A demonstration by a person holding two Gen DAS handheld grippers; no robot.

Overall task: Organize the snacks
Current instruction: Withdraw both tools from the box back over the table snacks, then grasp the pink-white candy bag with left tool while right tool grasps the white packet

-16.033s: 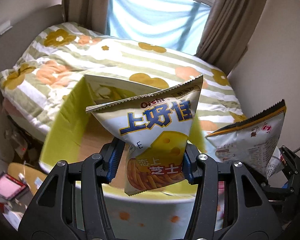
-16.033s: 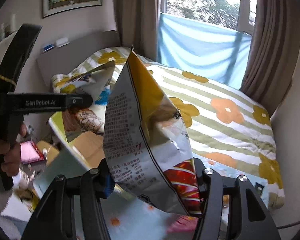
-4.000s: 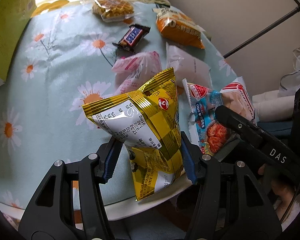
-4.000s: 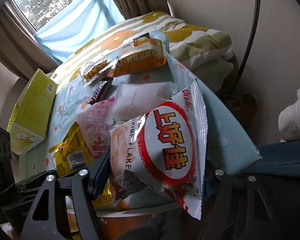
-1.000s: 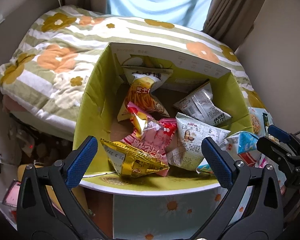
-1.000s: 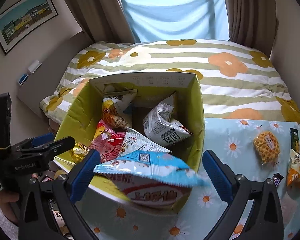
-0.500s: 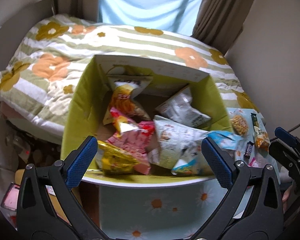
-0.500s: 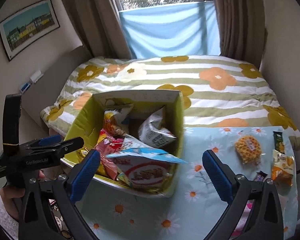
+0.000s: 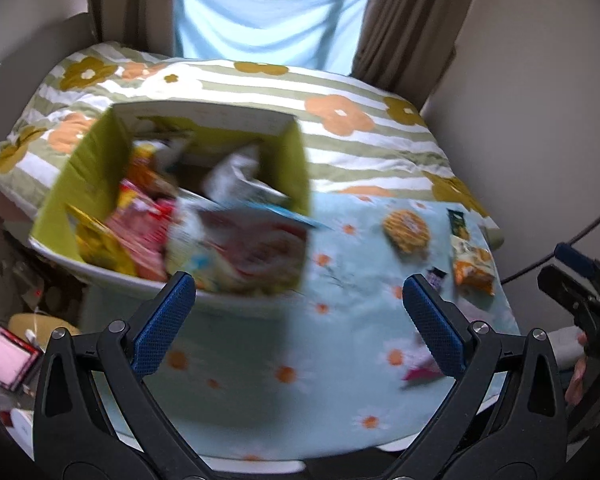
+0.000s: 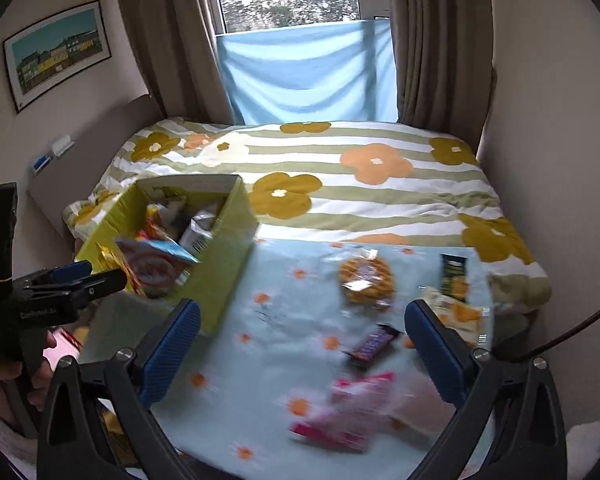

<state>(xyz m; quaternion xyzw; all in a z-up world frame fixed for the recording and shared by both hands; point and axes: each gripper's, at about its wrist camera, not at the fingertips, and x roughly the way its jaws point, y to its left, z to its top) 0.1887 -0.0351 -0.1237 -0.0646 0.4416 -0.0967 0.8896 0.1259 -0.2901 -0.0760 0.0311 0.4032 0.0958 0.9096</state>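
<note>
Item one: the left gripper point(image 9: 299, 308), lower centre of the left wrist view, jaws spread wide with nothing between the blue pads. We note the same for the right gripper point(image 10: 300, 334), lower centre of its own view: wide and empty.

Item two: the yellow-green box point(image 9: 296, 172), upper left of the left wrist view, at the left end of the table. We count several snack packets heaped inside, blurred, among them a red and white bag point(image 9: 256, 248) with a blue top edge leaning at the near side, a pink packet point(image 9: 140, 224) and a gold packet point(image 9: 96, 240) to its left.

Item three: loose snacks on the daisy-print tablecloth point(image 10: 284, 344), right half of the right wrist view. We list a round waffle point(image 10: 366, 280), a green and orange packet point(image 10: 454, 284) to its right, a dark chocolate bar point(image 10: 372, 346) below the waffle, and a pink wrapper point(image 10: 352, 412) near the lower edge, too blurred to read.

Item four: a striped flowered bedspread point(image 10: 340, 184) beyond the table, with a blue cloth point(image 10: 308, 72) across the window above it.
</note>
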